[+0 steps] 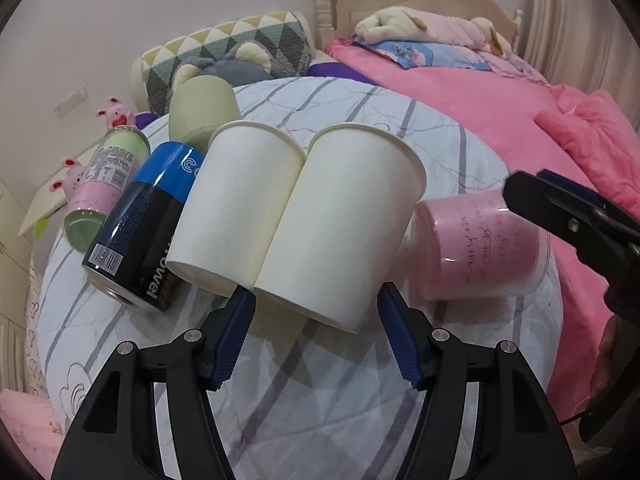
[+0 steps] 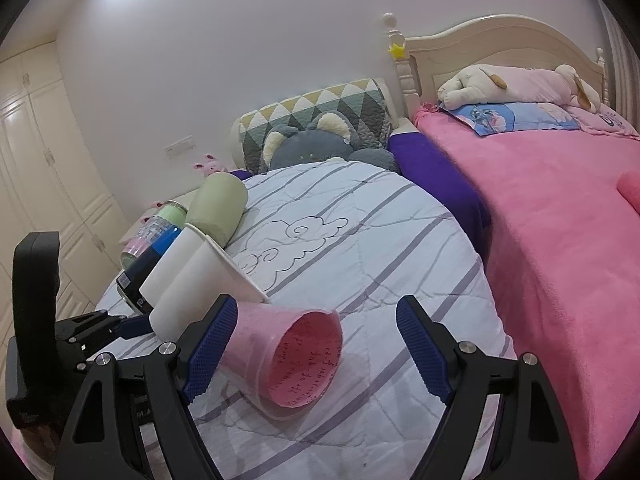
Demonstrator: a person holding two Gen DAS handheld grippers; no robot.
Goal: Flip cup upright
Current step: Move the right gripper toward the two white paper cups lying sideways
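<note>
Two white cups (image 1: pixel 288 216), pink translucent cup (image 2: pixel 296 360), perhaps handwritten; white quilt (image 2: pixel 360 240), grey-purple stripes.

The pink cup (image 2: pixel 296 356) is translucent plastic with dark handwriting showing through its wall, and it lies on its side on the striped quilt (image 2: pixel 360 240). In the right wrist view its wide mouth faces the camera and its narrower base points away to the left. In the left wrist view it (image 1: pixel 480 248) lies just beside a white cup (image 1: pixel 340 224), which also lies on its side.
</note>
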